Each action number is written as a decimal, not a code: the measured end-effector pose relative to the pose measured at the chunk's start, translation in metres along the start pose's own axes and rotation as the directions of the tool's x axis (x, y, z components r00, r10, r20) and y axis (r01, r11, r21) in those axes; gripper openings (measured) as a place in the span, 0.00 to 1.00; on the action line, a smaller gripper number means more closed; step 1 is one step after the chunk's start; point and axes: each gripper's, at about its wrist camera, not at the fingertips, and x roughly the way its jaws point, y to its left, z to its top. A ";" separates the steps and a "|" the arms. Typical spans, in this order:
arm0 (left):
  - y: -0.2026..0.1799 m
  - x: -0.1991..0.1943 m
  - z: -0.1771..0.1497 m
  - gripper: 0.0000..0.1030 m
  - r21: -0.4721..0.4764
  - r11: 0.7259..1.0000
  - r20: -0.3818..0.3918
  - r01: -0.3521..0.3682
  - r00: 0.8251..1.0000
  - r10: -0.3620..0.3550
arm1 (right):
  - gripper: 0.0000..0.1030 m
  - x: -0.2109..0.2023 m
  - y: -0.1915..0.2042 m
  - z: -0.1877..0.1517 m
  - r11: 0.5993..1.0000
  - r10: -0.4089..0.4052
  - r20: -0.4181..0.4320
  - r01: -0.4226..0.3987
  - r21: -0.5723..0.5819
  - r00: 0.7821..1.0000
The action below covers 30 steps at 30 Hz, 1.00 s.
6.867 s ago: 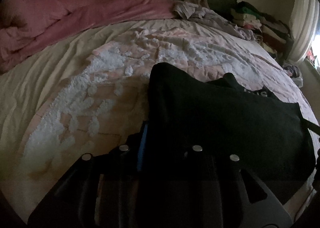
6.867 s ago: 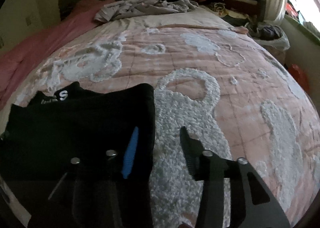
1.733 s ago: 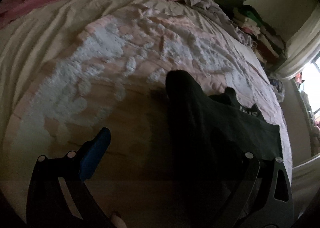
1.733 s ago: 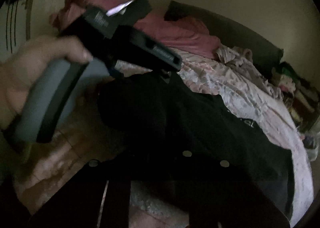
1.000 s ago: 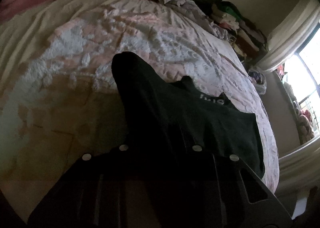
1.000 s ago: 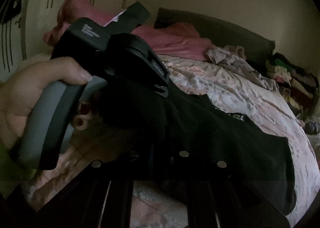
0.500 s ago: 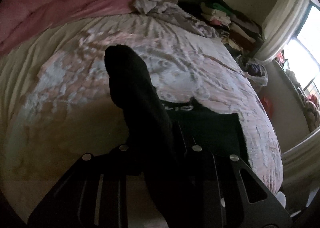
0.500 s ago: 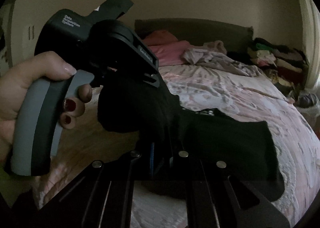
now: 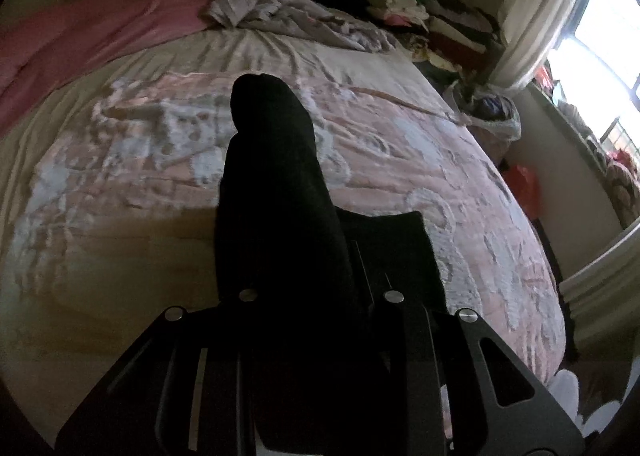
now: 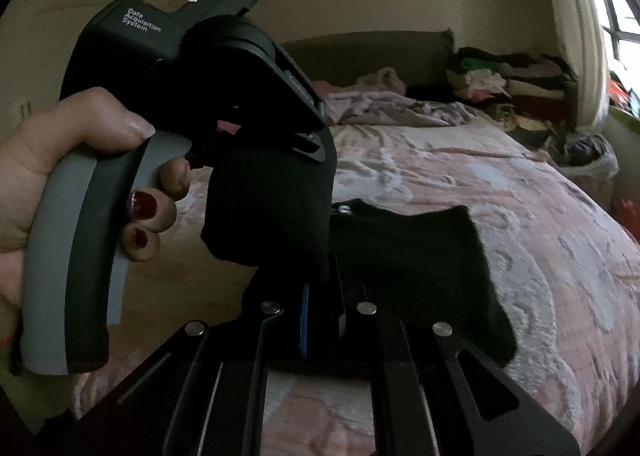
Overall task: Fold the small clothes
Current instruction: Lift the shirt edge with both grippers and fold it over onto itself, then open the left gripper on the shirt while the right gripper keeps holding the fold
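1. The black garment, apparently a small top with white lettering at its neck, is found partly lifted off the bed: one side is raised and carried over, while the rest lies flat on the pink patterned bedspread.
2. The left tool is seen in the right wrist view clamped on a bunched part of the garment, which hangs below it as a dark fold. In the left wrist view the same cloth rises ahead of the tool's fingers and hides the pads.
3. The right tool is closed on an edge of the garment; black fabric is pinched at the blue pad, with no gap visible.
4. The person's hand is wrapped around the left tool's grey handle.
5. Progress is judged as mid-fold: one lengthwise fold appears under way, not yet laid down. Laying, smoothing and probably a further fold remain.
6. Further out, a crumpled grey cloth, a pink duvet and stacked clothes near the headboard are noted; whether these await folding cannot be told.
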 end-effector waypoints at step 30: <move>-0.047 0.069 -0.014 0.45 0.044 0.996 -0.089 0.082 0.993 -0.078 | 0.25 0.023 -0.077 -0.028 0.947 0.064 -0.170 -0.006 0.320 0.983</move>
